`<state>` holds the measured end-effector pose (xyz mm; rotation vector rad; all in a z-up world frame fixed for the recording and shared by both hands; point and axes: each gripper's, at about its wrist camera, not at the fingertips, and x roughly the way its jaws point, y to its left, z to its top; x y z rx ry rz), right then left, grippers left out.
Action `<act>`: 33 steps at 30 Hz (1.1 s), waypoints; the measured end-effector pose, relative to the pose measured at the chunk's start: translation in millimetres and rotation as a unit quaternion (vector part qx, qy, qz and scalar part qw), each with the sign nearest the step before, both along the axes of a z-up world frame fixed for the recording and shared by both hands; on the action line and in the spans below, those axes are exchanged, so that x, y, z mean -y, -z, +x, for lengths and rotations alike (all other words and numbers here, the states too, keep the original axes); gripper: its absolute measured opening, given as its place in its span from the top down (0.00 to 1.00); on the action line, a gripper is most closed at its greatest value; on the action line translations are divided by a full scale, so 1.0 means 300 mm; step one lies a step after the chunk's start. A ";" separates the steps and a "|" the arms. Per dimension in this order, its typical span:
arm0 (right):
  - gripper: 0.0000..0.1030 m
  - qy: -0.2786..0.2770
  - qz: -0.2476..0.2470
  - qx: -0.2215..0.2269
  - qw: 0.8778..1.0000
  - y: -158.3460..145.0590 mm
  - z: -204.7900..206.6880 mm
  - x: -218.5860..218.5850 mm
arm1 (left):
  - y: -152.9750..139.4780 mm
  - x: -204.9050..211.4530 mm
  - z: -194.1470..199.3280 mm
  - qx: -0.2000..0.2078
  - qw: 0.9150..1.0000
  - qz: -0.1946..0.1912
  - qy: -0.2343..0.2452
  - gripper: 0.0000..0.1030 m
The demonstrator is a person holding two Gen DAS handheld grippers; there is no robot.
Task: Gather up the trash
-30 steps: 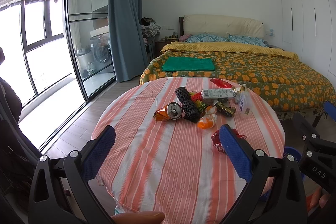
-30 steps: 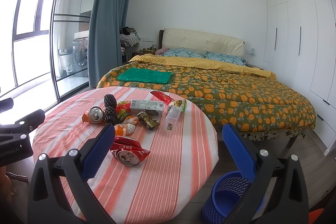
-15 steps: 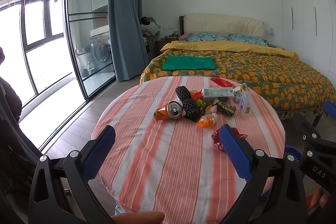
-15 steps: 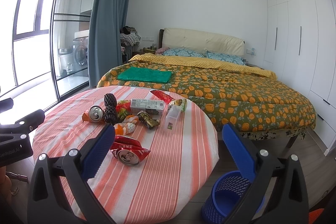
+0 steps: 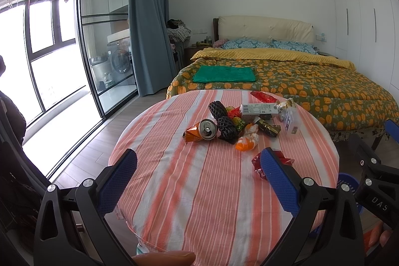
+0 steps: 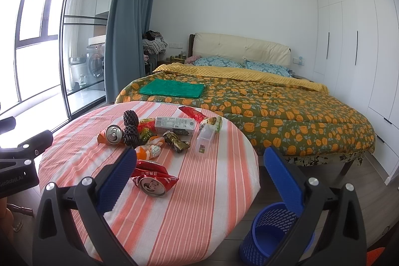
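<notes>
Since nothing has shifted over the last second, collection is judged not begun: left claw [image 5: 198, 175] and right claw [image 6: 199, 171] are held wide open, empty, trash pile [image 6: 159, 132] ahead on the bench [image 6: 199, 191], blue bin [image 6: 271, 233] below the right claw.

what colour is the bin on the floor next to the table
Blue, with a perforated mesh wall: the bin shows best in the right wrist view.

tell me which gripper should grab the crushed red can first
Right, probably. The right gripper is open with the crushed red can just beside its left finger, and the blue basket sits below it. The left gripper is open but farther off.
</notes>
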<state>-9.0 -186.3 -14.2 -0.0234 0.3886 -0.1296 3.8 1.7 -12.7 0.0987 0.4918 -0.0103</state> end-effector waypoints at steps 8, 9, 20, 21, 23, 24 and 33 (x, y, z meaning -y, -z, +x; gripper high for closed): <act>0.04 0.000 0.000 0.000 1.000 0.001 0.000 0.000 | 0.005 -0.001 0.001 -0.001 1.000 0.000 0.000 0.05; 0.04 0.000 0.000 -0.001 1.000 0.001 0.001 0.000 | 0.000 0.000 0.000 -0.001 1.000 0.000 0.000 0.05; 0.04 0.000 0.000 -0.001 1.000 0.001 0.002 -0.001 | 0.001 0.001 0.001 -0.001 1.000 0.001 0.000 0.05; 0.04 0.000 0.000 -0.001 1.000 0.001 0.002 -0.001 | 0.000 0.001 0.001 -0.002 1.000 0.001 0.000 0.05; 0.04 0.000 0.000 -0.001 1.000 0.001 0.002 0.000 | 0.001 0.001 0.001 -0.002 1.000 0.001 0.000 0.05; 0.04 0.000 0.000 -0.002 1.000 0.002 0.001 -0.001 | 0.002 -0.010 -0.005 -0.002 1.000 0.001 0.000 0.05; 0.04 0.000 0.000 -0.002 1.000 0.007 0.005 -0.002 | 0.002 -0.009 -0.004 -0.002 1.000 0.001 0.000 0.05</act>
